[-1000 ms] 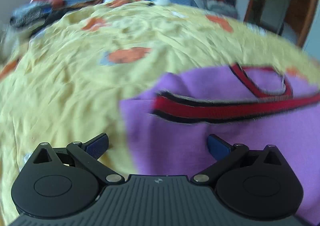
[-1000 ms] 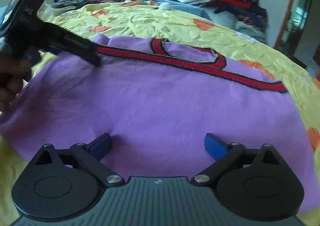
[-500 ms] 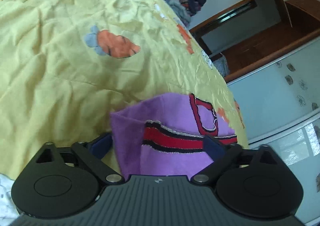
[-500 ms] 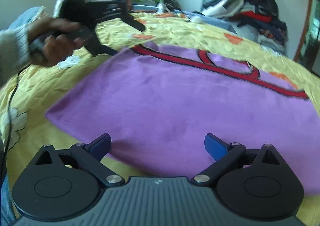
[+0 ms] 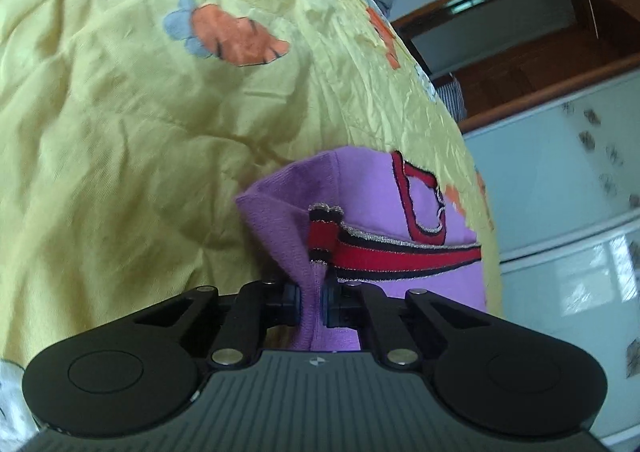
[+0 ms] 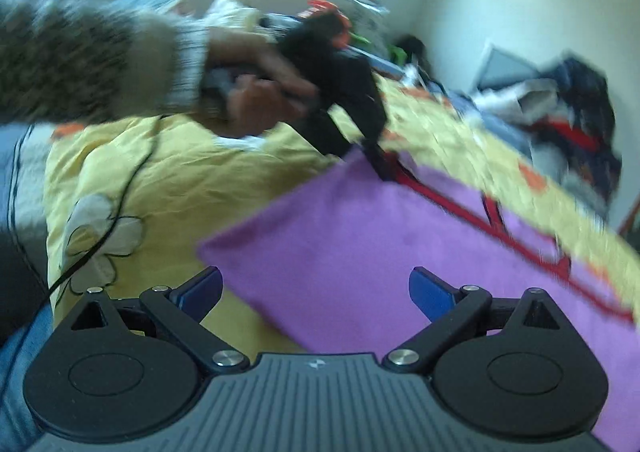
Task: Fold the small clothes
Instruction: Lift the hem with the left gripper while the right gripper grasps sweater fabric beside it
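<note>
A small purple garment (image 6: 360, 236) with red and black trim lies on a yellow bedsheet (image 5: 120, 112). My left gripper (image 5: 311, 302) is shut on the garment's corner (image 5: 280, 220) by the red trim (image 5: 380, 252) and bunches the cloth up. In the right wrist view that left gripper (image 6: 376, 156) shows in a hand at the garment's far corner. My right gripper (image 6: 316, 290) is open and empty, its fingertips over the garment's near left corner.
A pile of dark clothes (image 6: 560, 112) sits at the far side of the bed. A wooden door frame (image 5: 520, 32) and a white wardrobe (image 5: 560, 180) stand beyond the bed. A thin black cable (image 6: 120, 204) crosses the sheet at left.
My left gripper has shut on the garment's trimmed corner and lifted it. My right gripper has shifted left toward the near corner and stayed open.
</note>
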Tool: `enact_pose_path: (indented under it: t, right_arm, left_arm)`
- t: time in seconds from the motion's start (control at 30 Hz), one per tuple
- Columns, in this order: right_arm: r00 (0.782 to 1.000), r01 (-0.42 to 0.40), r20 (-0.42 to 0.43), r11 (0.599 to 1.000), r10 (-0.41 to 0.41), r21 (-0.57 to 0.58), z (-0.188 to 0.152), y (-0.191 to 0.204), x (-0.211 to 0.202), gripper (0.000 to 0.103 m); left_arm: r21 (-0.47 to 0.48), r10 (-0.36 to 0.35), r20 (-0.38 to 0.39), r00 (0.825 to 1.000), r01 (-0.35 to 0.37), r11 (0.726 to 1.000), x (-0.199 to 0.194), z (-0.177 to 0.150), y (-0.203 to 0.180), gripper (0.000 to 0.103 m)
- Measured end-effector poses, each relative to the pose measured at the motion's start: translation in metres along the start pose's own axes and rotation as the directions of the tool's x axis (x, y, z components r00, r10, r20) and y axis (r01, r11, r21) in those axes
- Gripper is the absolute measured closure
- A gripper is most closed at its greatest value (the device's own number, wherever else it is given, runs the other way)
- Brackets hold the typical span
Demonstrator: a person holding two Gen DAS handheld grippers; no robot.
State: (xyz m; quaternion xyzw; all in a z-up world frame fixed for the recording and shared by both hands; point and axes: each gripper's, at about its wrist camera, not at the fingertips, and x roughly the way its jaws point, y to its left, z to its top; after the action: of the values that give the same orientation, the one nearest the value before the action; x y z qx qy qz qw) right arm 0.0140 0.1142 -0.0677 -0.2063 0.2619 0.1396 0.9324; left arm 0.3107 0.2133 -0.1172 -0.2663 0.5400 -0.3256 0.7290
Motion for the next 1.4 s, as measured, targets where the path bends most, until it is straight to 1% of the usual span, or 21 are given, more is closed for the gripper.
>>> enact_pose_path:
  t: [0.07, 0.13, 0.2, 0.23, 0.3, 0.33, 0.37, 0.4, 0.47, 0.53, 0.63, 0.73, 0.83, 0.9, 0.97, 1.0, 1.03, 1.13, 1.2, 1.3, 1.4]
  right_arm:
    - [1.000, -0.014, 0.005, 0.997, 0.015, -0.081, 0.005, 0.018, 0.006, 0.003]
    - [0.999, -0.033, -0.013, 0.986, 0.032, -0.163, 0.007, 0.035, 0.014, 0.004]
    - [0.999, -0.029, -0.022, 0.977, 0.025, -0.211, 0.007, 0.047, 0.020, 0.007]
    - [1.000, -0.023, -0.014, 0.978, 0.021, -0.208, 0.008, 0.047, 0.021, 0.010]
    - [0.999, -0.041, -0.040, 0.985, 0.034, -0.168, 0.015, 0.043, 0.028, 0.022]
    - [0.998, -0.053, -0.051, 0.987, 0.046, -0.149, 0.017, 0.040, 0.031, 0.034]
    - [0.997, -0.052, -0.062, 0.990, 0.044, -0.134, 0.019, 0.038, 0.034, 0.043]
    - [0.997, -0.041, -0.074, 0.991, 0.031, -0.131, 0.019, 0.037, 0.036, 0.049]
    - [0.996, -0.036, -0.091, 0.990, 0.024, -0.134, 0.018, 0.037, 0.039, 0.083]
    - [0.997, -0.010, -0.083, 0.986, -0.004, -0.169, 0.013, 0.041, 0.040, 0.093]
    - [0.999, 0.030, -0.032, 0.981, -0.037, -0.191, 0.010, 0.044, 0.034, 0.096]
    - [0.999, 0.043, 0.010, 0.984, -0.042, -0.172, 0.014, 0.040, 0.027, 0.097]
    - [0.998, 0.042, 0.042, 0.989, -0.037, -0.139, 0.020, 0.031, 0.020, 0.097]
    - [0.998, 0.021, 0.067, 0.997, -0.016, -0.071, 0.024, 0.016, 0.011, 0.097]
    - [0.994, 0.030, 0.110, 0.999, -0.028, -0.015, 0.027, -0.001, 0.001, 0.097]
    - [0.992, -0.002, 0.122, 0.998, -0.004, 0.055, 0.028, -0.015, -0.004, 0.097]
    - [0.990, -0.041, 0.137, 0.989, 0.021, 0.142, 0.029, -0.033, -0.010, 0.097]
    - [0.981, -0.053, 0.192, 0.958, -0.003, 0.283, 0.020, -0.075, -0.029, 0.097]
    - [0.978, -0.077, 0.211, 0.912, -0.010, 0.402, 0.007, -0.107, -0.040, 0.097]
    - [0.972, -0.109, 0.231, 0.812, -0.033, 0.573, -0.024, -0.158, -0.053, 0.097]
    - [0.968, -0.138, 0.246, 0.696, -0.056, 0.705, -0.064, -0.201, -0.063, 0.097]
  left_arm:
    - [-0.041, -0.006, 0.002, 1.000, 0.006, 0.999, 0.000, 0.000, 0.003, 0.094]
    - [-0.058, -0.005, 0.004, 1.000, 0.006, 0.998, -0.001, 0.000, 0.003, 0.094]
    - [-0.066, 0.002, 0.006, 1.000, -0.001, 0.998, -0.001, -0.001, 0.002, 0.094]
    - [-0.070, 0.004, 0.009, 1.000, -0.003, 0.998, -0.002, -0.001, 0.002, 0.094]
    - [-0.086, 0.006, 0.014, 1.000, -0.005, 0.996, -0.002, -0.002, 0.002, 0.094]
    - [-0.094, 0.005, 0.017, 1.000, -0.004, 0.996, -0.002, -0.002, 0.002, 0.094]
    - [-0.126, 0.002, 0.025, 1.000, 0.001, 0.992, -0.003, -0.002, 0.005, 0.092]
    - [-0.174, -0.004, 0.033, 0.999, 0.010, 0.985, -0.003, -0.001, 0.009, 0.091]
    - [-0.229, -0.027, 0.028, 0.999, 0.032, 0.973, -0.001, 0.002, 0.014, 0.088]
    - [-0.220, -0.007, 0.035, 0.999, 0.014, 0.975, -0.001, 0.003, 0.009, 0.089]
    - [-0.144, 0.040, 0.042, 0.998, -0.034, 0.989, -0.003, 0.002, -0.007, 0.095]
    - [-0.116, 0.016, 0.068, 0.998, -0.008, 0.993, -0.012, 0.002, -0.014, 0.095]
    - [-0.112, 0.012, 0.088, 0.996, -0.002, 0.994, -0.020, 0.002, -0.024, 0.096]
    - [-0.105, 0.003, 0.105, 0.994, 0.008, 0.994, -0.025, 0.003, -0.035, 0.096]
    - [-0.086, 0.002, 0.115, 0.993, 0.008, 0.996, -0.028, 0.006, -0.054, 0.096]
    - [-0.072, 0.007, 0.115, 0.993, 0.001, 0.997, -0.028, 0.008, -0.065, 0.096]
    - [-0.066, 0.021, 0.114, 0.993, -0.014, 0.998, -0.025, 0.010, -0.076, 0.096]
    - [-0.052, 0.059, 0.105, 0.993, -0.054, 0.997, -0.010, 0.017, -0.111, 0.096]
    - [-0.058, 0.084, 0.095, 0.992, -0.079, 0.995, 0.009, 0.021, -0.134, 0.096]
    - [-0.053, 0.149, 0.069, 0.986, -0.146, 0.988, 0.046, 0.022, -0.167, 0.096]
    - [-0.037, 0.208, 0.038, 0.977, -0.207, 0.978, 0.092, 0.018, -0.197, 0.096]
